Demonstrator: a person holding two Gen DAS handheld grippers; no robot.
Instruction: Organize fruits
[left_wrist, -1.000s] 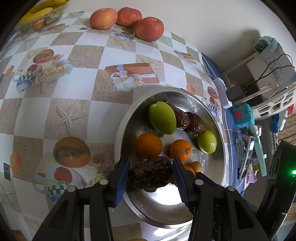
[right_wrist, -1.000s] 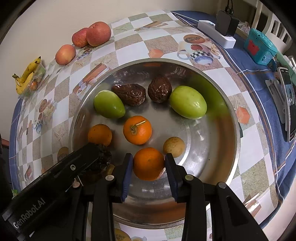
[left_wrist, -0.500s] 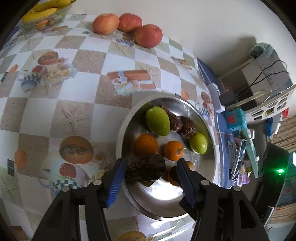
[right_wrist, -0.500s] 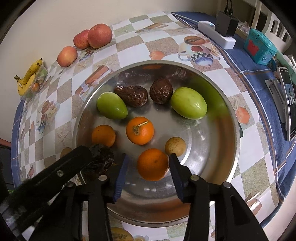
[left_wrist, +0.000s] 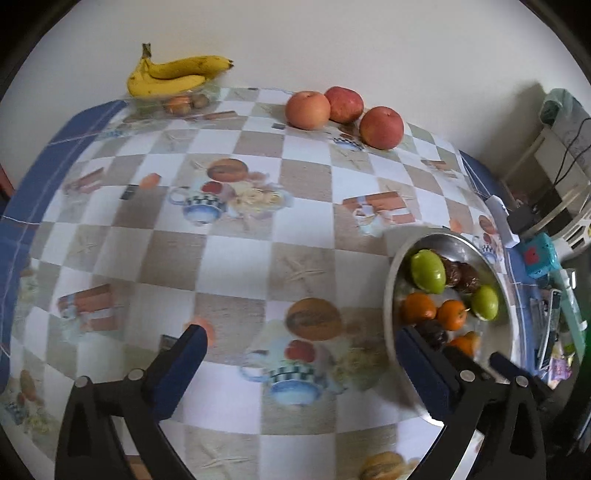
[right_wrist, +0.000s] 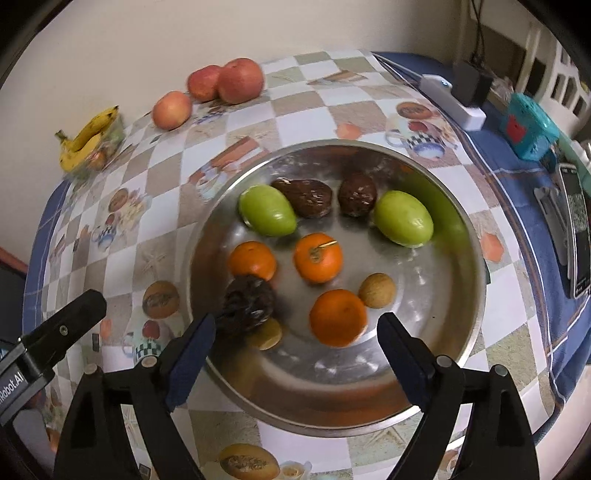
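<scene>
Left wrist view, catalogued left to right. My left gripper (left_wrist: 299, 363): fingers spread wide, holding nothing, hovering over the checked cloth of the tabletop (left_wrist: 236, 258). Bananas (left_wrist: 173, 75): far left corner of the tabletop, against the wall. Three apples (left_wrist: 345, 112): far edge, clustered, two of them touching. Steel bowl (left_wrist: 391, 280): near the right edge, just beside my right finger.

Right wrist view, same order. Left gripper's black arm (right_wrist: 55, 332): lower left, outside the bowl. My right gripper (right_wrist: 295, 339): fingers wide apart, gripping nothing, poised over the bowl's (right_wrist: 476, 258) near rim.

Bowl contents:
- dark wrinkled fruit (right_wrist: 249, 304), blurred, near left side just beside my left finger, resting over a small tan fruit (right_wrist: 267, 336);
- orange (right_wrist: 252, 259), touching that dark fruit;
- green fruit (right_wrist: 266, 210), far left;
- dark wrinkled fruit (right_wrist: 303, 197), touching the green one;
- stemmed orange (right_wrist: 317, 256), centre;
- orange (right_wrist: 338, 317), between my fingers;
- dark round fruit (right_wrist: 357, 194);
- small tan fruit (right_wrist: 376, 290), beside the near orange;
- green fruit (right_wrist: 402, 218), far right.
</scene>
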